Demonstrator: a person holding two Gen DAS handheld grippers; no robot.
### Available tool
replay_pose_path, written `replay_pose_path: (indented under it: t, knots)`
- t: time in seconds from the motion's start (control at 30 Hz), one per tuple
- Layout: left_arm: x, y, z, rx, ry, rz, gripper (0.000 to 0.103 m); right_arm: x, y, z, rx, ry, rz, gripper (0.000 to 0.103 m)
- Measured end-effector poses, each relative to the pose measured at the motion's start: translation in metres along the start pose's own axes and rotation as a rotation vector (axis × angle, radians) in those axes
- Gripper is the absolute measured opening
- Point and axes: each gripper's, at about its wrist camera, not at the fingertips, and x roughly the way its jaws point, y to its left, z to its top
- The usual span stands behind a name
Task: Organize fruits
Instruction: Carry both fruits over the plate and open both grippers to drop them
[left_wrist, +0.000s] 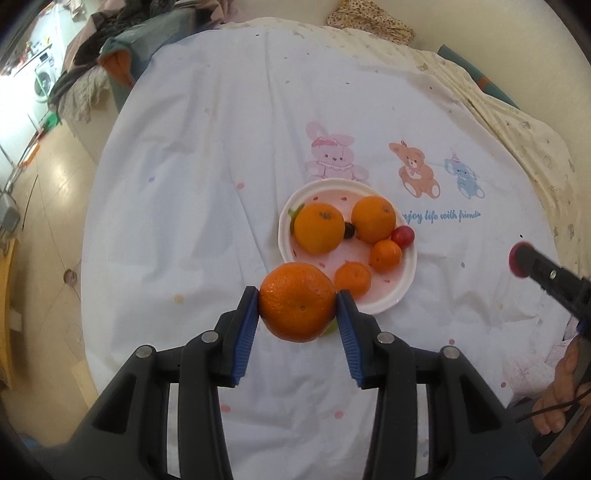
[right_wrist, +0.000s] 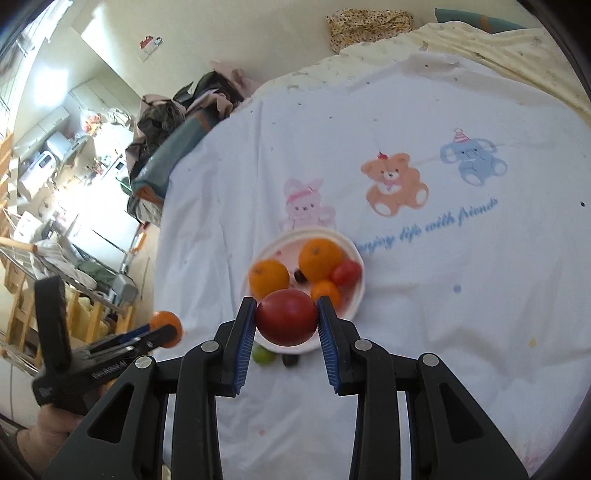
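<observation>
The left gripper is clenched on a mandarin, its blue pads pressing the fruit's two flanks, held above the bed sheet just off the plate's 8 o'clock rim; the right gripper is likewise clenched on a red tomato, held over the plate's near edge at about 6 o'clock; both fruits are round and gripped only at their widest line, so a slight slackening or a quick wrist turn could let either roll out and drop; the plate is already crowded: two large oranges at 10 and 1 o'clock, two small mandarins at 4 and 6 o'clock, a small tomato on the 3 o'clock rim, a dark grape at centre; the open room seems to lie mostly near 7 o'clock, so two fruits going in together could collide or knock the rim tomato off; the sheet is soft and creased, so a push on the rim could tip the plate; a green fruit and a dark grape lie on the sheet just beyond the near rim, liable to be nudged by a low gripper
</observation>
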Motion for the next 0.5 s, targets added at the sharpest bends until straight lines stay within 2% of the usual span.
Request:
replay_pose_path:
  t: [0.3,0.5]
  knots:
    - [0.021,-0.015,0.036,0.062,0.006,0.02,0.038,0.031,0.004,0.042,-0.013,0.017,-0.016,0.035]
    - [0.046,-0.024,0.045,0.083,0.028,0.02,0.038,0.063,-0.008,0.047,0.005,0.055,-0.004,0.035]
